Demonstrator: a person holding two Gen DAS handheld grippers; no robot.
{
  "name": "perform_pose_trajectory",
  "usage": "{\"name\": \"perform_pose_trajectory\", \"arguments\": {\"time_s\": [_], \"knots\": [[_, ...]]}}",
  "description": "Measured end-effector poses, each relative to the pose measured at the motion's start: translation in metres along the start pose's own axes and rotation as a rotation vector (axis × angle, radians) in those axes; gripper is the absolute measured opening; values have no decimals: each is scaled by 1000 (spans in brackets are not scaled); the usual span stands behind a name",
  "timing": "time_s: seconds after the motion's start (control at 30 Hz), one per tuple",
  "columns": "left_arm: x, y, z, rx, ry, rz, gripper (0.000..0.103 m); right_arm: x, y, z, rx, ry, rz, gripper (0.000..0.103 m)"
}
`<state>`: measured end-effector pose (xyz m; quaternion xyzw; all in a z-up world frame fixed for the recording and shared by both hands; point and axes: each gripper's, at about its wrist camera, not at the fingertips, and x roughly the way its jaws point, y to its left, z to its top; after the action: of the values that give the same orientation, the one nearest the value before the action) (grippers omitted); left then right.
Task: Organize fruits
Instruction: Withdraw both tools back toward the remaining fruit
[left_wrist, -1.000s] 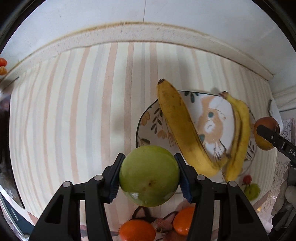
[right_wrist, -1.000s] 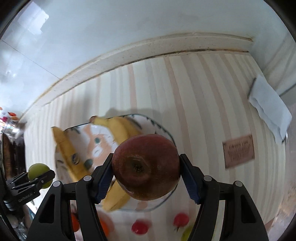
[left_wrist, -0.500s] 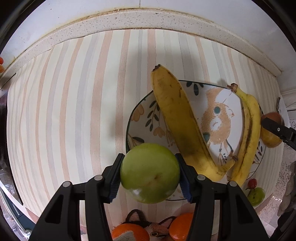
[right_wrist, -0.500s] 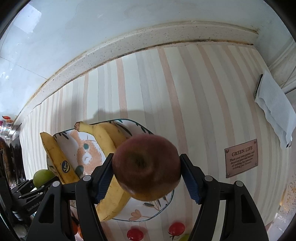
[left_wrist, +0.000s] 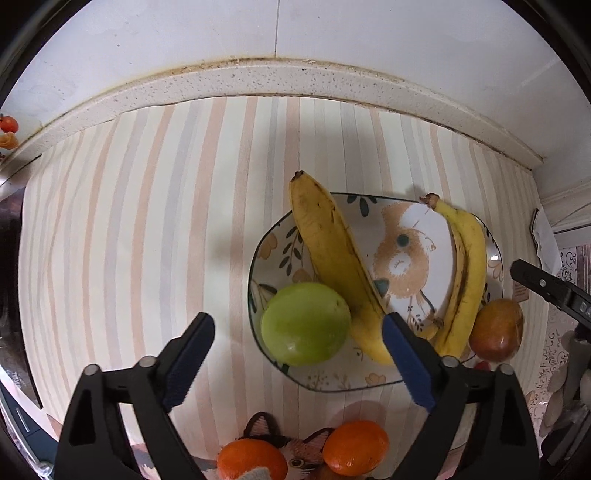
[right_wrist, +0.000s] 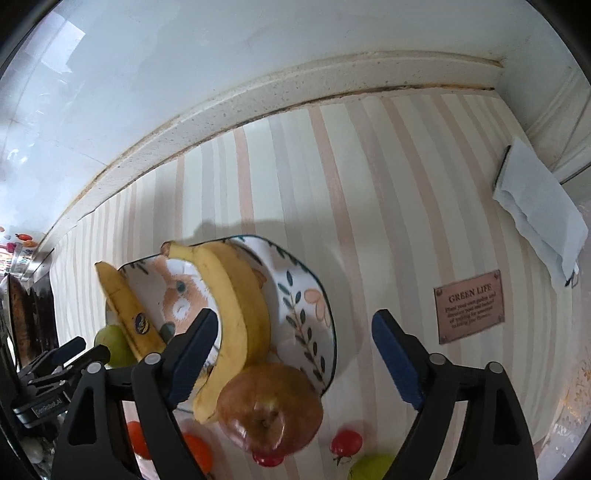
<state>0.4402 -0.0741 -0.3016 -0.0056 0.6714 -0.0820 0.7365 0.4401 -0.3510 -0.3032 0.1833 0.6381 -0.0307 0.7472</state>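
A patterned plate (left_wrist: 495, 258) holds a single banana (left_wrist: 332, 258), a pair of bananas (left_wrist: 467, 280), a green apple (left_wrist: 306, 324) at its near-left rim and a red apple (left_wrist: 496, 330) at its near-right rim. My left gripper (left_wrist: 295, 354) is open and empty, just behind the green apple. In the right wrist view the plate (right_wrist: 314, 306), bananas (right_wrist: 236, 306), red apple (right_wrist: 269, 408) and green apple (right_wrist: 114, 345) show. My right gripper (right_wrist: 293, 363) is open and empty above the red apple.
Two oranges (left_wrist: 356, 446) lie on a cat-patterned mat below the plate. Small red fruits (right_wrist: 345, 443) and a green one (right_wrist: 371, 467) lie near the front. A white cloth (right_wrist: 543, 210) and a "GREEN LIFE" plaque (right_wrist: 469, 306) are at the right. The wall ledge (left_wrist: 295, 79) runs behind.
Both grippers opened. The green apple left the left gripper and the red apple left the right gripper; both now rest on the plate's near rim.
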Motion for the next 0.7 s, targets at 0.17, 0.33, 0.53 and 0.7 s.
{"name": "perform_pose_trajectory", "arguments": {"time_s": [0.17, 0.33, 0.53, 0.7], "knots": [[-20, -4, -27, 20, -50, 26, 94, -31, 9, -35, -55, -64, -30, 96], [-45, -10, -61, 31, -96, 35, 94, -69, 28, -83, -142, -128, -71, 96], [-91, -21, -95, 45, -168, 21, 94, -118, 42, -127, -173, -223, -77, 96], [-128, -32, -112, 61, -234, 26, 94, -156, 56, -151, -194, -288, -74, 96]]}}
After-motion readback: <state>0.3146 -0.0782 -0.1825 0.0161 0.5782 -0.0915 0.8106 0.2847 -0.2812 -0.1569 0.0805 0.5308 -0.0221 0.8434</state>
